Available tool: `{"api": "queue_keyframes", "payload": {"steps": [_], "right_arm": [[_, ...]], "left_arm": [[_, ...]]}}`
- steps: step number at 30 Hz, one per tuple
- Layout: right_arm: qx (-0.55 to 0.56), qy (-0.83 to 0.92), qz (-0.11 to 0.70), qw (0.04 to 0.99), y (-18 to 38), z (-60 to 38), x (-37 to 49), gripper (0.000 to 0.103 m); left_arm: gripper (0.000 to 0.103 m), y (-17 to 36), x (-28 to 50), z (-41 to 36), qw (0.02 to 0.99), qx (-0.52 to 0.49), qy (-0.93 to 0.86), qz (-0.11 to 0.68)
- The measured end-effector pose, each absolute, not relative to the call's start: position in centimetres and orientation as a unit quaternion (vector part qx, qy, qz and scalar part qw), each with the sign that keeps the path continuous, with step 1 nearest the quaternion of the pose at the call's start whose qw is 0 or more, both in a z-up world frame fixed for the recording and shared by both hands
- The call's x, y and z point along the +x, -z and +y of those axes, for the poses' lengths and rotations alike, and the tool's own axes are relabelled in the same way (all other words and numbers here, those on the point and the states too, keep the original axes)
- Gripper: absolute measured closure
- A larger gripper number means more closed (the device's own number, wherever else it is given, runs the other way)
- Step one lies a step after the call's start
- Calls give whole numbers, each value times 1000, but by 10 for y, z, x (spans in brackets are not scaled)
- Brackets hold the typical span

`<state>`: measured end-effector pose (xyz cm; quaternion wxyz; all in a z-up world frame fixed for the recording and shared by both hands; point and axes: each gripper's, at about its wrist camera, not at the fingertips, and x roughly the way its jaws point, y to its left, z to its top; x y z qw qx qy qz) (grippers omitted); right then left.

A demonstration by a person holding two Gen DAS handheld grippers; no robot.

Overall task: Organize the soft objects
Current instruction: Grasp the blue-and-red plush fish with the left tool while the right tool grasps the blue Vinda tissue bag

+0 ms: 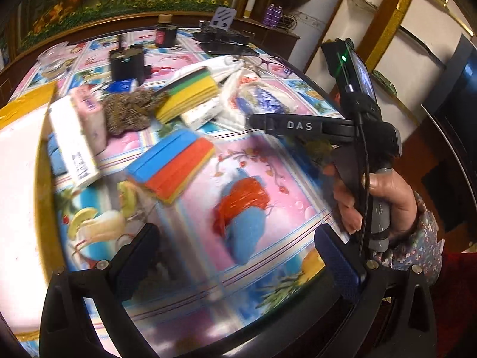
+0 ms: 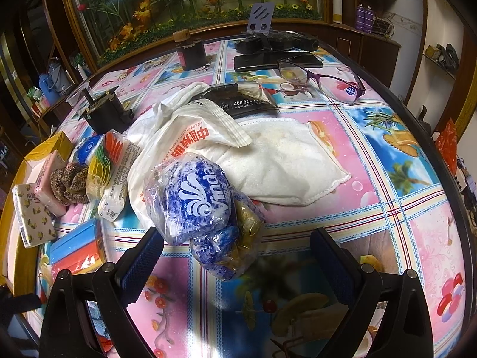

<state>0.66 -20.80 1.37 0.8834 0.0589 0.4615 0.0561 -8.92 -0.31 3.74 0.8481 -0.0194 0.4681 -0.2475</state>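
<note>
My left gripper [image 1: 238, 261] is open above the patterned tablecloth, nothing between its fingers. Just ahead of it lies a blue sponge with red mesh [image 1: 241, 208]. Farther on lie a blue-and-orange sponge stack [image 1: 171, 168], a yellow-green sponge stack [image 1: 190, 92] and a brown scrubber [image 1: 131, 110]. My right gripper [image 2: 238, 259] is open too. A clear bag of blue Vinda tissue packs [image 2: 202, 203] reaches down between its fingertips, untouched by either. Behind that bag lie a white towel [image 2: 283, 158] and a white plastic bag [image 2: 184, 137].
A white box with yellow edges [image 1: 18, 164] stands at the left; tissue packs [image 1: 74, 143] lean at its rim. Glasses [image 2: 322, 80], a black phone [image 2: 277, 59], a dark jar [image 2: 190, 50] and a black device [image 2: 104, 113] sit farther back. A hand [image 1: 384, 191] holds the right gripper.
</note>
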Motion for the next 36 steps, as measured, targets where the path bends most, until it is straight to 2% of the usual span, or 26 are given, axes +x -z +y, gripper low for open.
{"api": "queue_keyframes", "payload": {"steps": [2, 4, 6, 8, 12, 21, 22, 23, 24, 29, 36], "right_arm": [[74, -62, 458, 884, -15, -212, 5, 3], [92, -68, 454, 884, -16, -217, 3, 3], [112, -70, 441, 888, -19, -224, -2, 3], [126, -74, 422, 895, -25, -228, -7, 3], [141, -75, 397, 904, -33, -234, -14, 3], [154, -122, 429, 882, -20, -225, -3, 6], [158, -128, 432, 879, -18, -225, -2, 11], [164, -134, 439, 873, -15, -225, 1, 44], [169, -135, 443, 870, -13, -225, 1, 53], [186, -143, 416, 878, -19, -232, -6, 62], [157, -174, 297, 926, -54, -224, -44, 63]], "left_arm": [[1, -38, -85, -19, 850, 6, 246, 466], [9, -33, -81, -35, 850, 38, 233, 471], [37, -25, -77, -45, 845, 52, 226, 483], [54, -14, -73, -51, 837, 60, 217, 499], [67, -15, -77, -51, 850, 64, 208, 480], [67, -13, -79, -34, 871, 35, 185, 454], [67, -12, -81, -36, 874, 42, 183, 448], [67, -12, -83, -38, 876, 48, 182, 444], [67, -12, -85, -39, 877, 53, 180, 441], [67, -12, -83, -34, 879, 41, 179, 439], [67, -24, -79, -16, 894, 2, 159, 418]]}}
